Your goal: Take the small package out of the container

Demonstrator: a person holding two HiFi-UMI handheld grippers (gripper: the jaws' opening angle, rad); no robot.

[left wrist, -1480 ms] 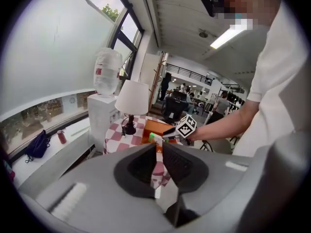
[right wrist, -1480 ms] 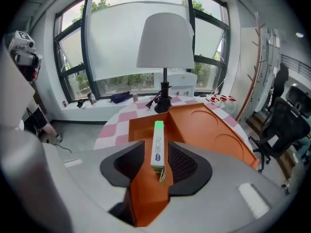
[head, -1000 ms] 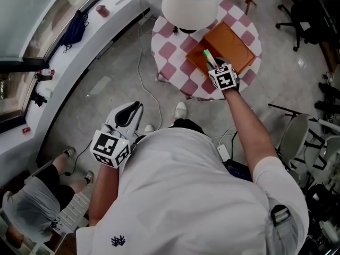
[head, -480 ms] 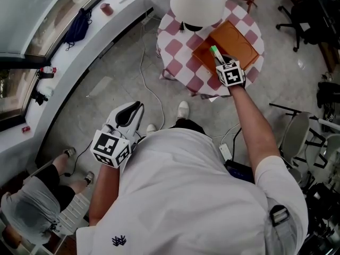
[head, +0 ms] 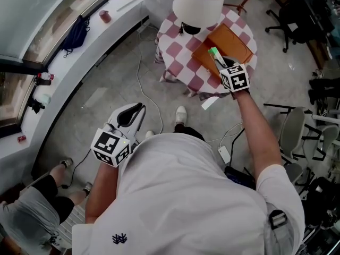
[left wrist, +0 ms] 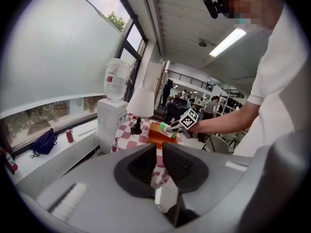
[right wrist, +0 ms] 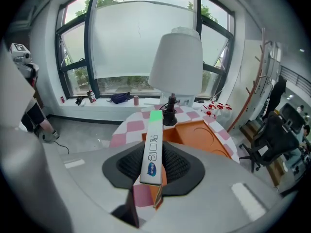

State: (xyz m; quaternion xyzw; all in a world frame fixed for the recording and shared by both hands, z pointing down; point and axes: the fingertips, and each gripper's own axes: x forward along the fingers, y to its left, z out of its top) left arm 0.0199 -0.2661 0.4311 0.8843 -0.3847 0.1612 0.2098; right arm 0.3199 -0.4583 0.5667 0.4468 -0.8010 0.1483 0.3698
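A small white package with a green end (head: 215, 56) stands out from my right gripper (head: 220, 63), which is shut on it above the near left edge of the orange container (head: 234, 38). In the right gripper view the package (right wrist: 152, 149) lies lengthwise between the pads, green end forward, with the container (right wrist: 204, 135) beyond it. My left gripper (head: 133, 111) hangs low beside my body, away from the table, shut with nothing in it. From the left gripper view (left wrist: 159, 161) I see the package (left wrist: 165, 128) held over the container (left wrist: 155, 135).
The container sits on a round table with a red-and-white checked cloth (head: 178, 52), beside a white-shaded lamp (head: 199, 4). A cable (head: 142, 73) runs over the floor. Office chairs (head: 292, 137) stand to the right. A seated person's legs (head: 32, 211) show at bottom left.
The right gripper keeps the package over the container's edge, and it has drifted slightly right in the view as my head moved. The left gripper has stayed put.
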